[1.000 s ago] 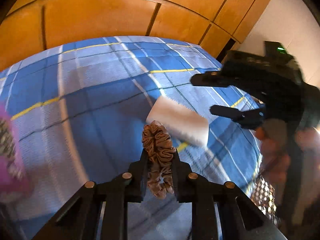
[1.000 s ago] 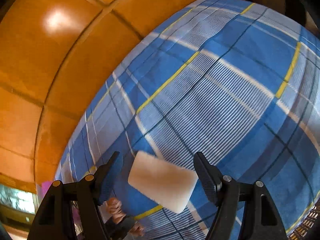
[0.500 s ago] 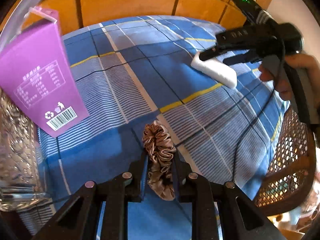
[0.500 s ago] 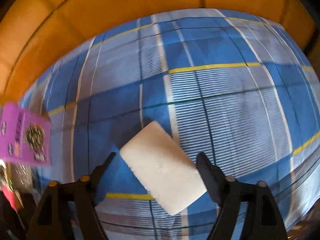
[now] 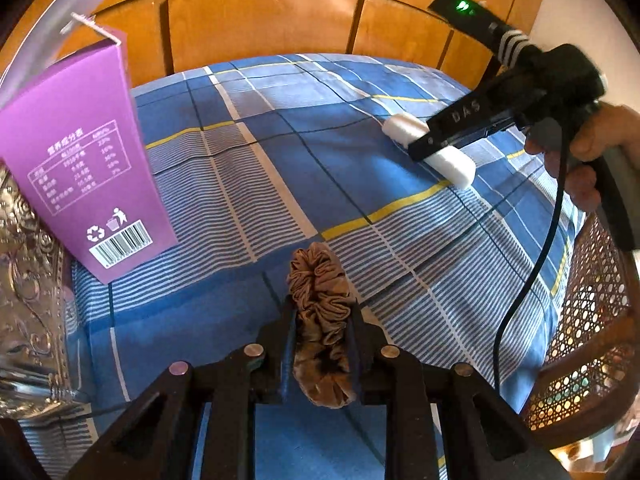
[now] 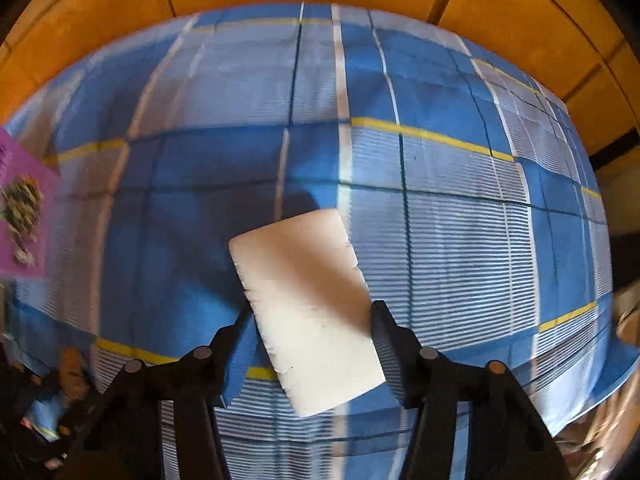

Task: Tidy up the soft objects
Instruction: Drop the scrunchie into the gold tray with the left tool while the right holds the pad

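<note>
My left gripper (image 5: pixel 320 312) is shut on a brown satin scrunchie (image 5: pixel 320 300) and holds it just above the blue plaid cloth (image 5: pixel 248 200). A white foam sponge (image 6: pixel 308 304) lies flat on the cloth. My right gripper (image 6: pixel 312 312) straddles the sponge, with a finger touching each long side. In the left wrist view the right gripper (image 5: pixel 420 148) reaches over the sponge (image 5: pixel 452 162) at the far right of the cloth.
A tall purple carton (image 5: pixel 80 168) stands on the cloth at the left, also seen in the right wrist view (image 6: pixel 20 216). A silver embossed surface (image 5: pixel 28 300) lies beside it. A cane chair (image 5: pixel 580 340) stands at the right. Wooden panels (image 5: pixel 260 20) back the table.
My right gripper has lowered around the sponge and its fingers have narrowed to touch its sides. My left gripper swung left with the scrunchie, bringing the purple carton into view.
</note>
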A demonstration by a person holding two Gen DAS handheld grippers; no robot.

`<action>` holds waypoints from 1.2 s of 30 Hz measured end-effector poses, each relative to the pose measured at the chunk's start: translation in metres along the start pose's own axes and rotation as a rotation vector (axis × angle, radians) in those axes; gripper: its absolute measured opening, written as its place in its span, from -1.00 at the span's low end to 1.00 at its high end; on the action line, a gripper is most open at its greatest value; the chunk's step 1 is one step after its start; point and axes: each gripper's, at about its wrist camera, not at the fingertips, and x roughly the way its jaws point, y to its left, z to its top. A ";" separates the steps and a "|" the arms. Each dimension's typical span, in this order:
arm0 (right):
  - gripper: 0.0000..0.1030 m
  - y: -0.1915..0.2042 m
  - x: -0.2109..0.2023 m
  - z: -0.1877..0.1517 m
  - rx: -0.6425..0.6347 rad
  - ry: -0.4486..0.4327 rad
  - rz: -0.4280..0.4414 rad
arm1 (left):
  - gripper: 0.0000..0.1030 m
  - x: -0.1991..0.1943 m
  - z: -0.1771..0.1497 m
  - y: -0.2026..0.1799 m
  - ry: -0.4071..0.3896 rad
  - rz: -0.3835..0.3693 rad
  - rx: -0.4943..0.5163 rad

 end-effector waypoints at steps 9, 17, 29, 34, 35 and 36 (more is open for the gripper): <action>0.19 0.007 0.016 -0.008 0.124 -0.051 0.123 | -0.69 -0.006 0.005 -0.008 0.002 0.014 0.038; 0.22 0.009 0.015 -0.017 0.089 -0.058 0.113 | -0.68 -0.047 0.066 -0.025 -0.111 -0.038 0.056; 0.24 0.035 0.025 -0.015 -0.014 -0.074 0.026 | -0.68 -0.090 0.207 0.067 -0.219 0.170 -0.143; 0.25 0.044 0.028 -0.015 -0.026 -0.079 0.012 | -0.68 -0.131 0.200 0.151 -0.266 0.296 -0.277; 0.25 0.044 0.028 -0.014 -0.030 -0.080 0.009 | -0.68 -0.137 0.192 0.165 -0.266 0.317 -0.301; 0.25 0.045 0.028 -0.015 -0.033 -0.082 0.005 | -0.68 -0.140 0.184 0.176 -0.266 0.327 -0.319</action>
